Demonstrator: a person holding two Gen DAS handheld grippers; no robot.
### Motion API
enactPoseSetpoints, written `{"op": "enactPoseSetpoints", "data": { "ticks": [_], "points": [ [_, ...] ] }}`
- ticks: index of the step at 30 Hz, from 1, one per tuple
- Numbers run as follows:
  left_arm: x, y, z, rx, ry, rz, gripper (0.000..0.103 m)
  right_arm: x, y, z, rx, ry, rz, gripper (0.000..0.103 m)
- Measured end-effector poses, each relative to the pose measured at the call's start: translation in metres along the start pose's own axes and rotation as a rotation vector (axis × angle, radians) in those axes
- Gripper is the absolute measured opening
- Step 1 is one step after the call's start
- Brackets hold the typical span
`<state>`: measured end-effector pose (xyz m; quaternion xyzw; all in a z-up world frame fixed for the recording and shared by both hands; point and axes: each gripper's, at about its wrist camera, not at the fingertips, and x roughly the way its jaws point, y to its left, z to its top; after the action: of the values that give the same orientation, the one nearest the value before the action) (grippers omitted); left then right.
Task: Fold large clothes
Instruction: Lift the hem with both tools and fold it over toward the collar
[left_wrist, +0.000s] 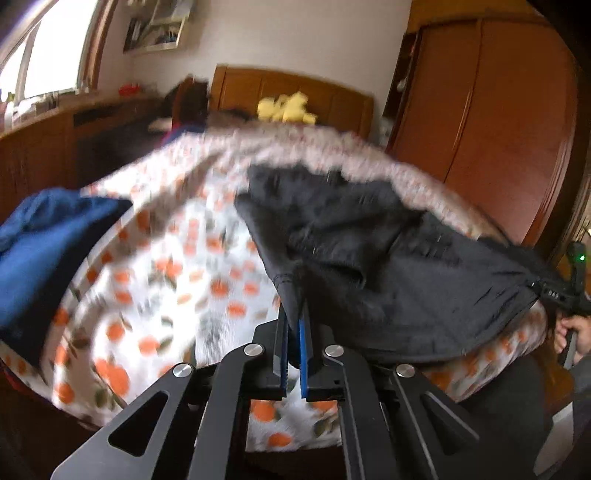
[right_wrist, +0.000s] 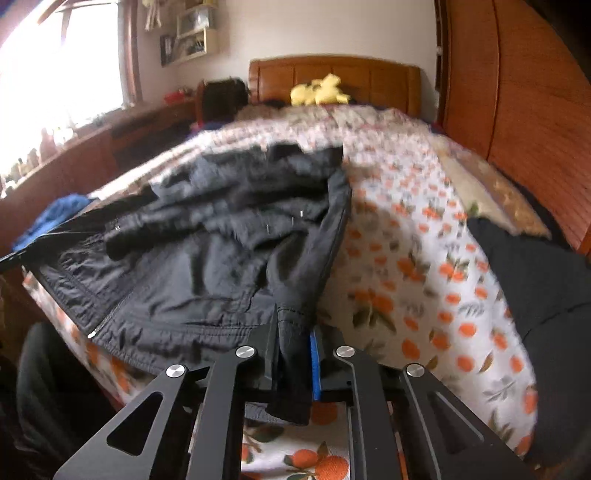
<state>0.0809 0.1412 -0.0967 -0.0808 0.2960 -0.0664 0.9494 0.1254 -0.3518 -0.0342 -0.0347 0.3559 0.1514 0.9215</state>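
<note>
The black jacket (left_wrist: 388, 266) lies on the orange-print bedspread (left_wrist: 177, 266), its near hem off the bedspread: left gripper (left_wrist: 293, 314) and right gripper (right_wrist: 295, 343) each pinch one corner, likely to start the fold.

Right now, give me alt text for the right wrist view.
The right tool is shut on a fold of a black jacket spread over an orange-print bedsheet. A wooden headboard and a yellow plush toy lie beyond.
</note>
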Motion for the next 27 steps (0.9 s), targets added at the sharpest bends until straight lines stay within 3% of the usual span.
{"op": "enactPoseSetpoints", "data": {
  "ticks": [12,18,23,27],
  "points": [
    [-0.136,-0.063,0.108,0.079,-0.326,-0.045,0.003,-0.146,0.01,0.069,-0.039,-0.288,-0.004,0.006],
    [-0.189,-0.092,0.143,0.114,-0.44,-0.057,0.003,-0.213,0.02,0.093,-0.078,-0.427,-0.01,0.005],
    [-0.204,-0.1,0.155,0.114,-0.475,-0.044,0.004,-0.236,0.018,0.1,-0.086,-0.476,-0.02,0.005],
    [-0.18,-0.09,0.15,0.095,-0.417,-0.017,0.004,-0.202,0.014,0.094,-0.109,-0.392,-0.046,0.005]
  ]
}}
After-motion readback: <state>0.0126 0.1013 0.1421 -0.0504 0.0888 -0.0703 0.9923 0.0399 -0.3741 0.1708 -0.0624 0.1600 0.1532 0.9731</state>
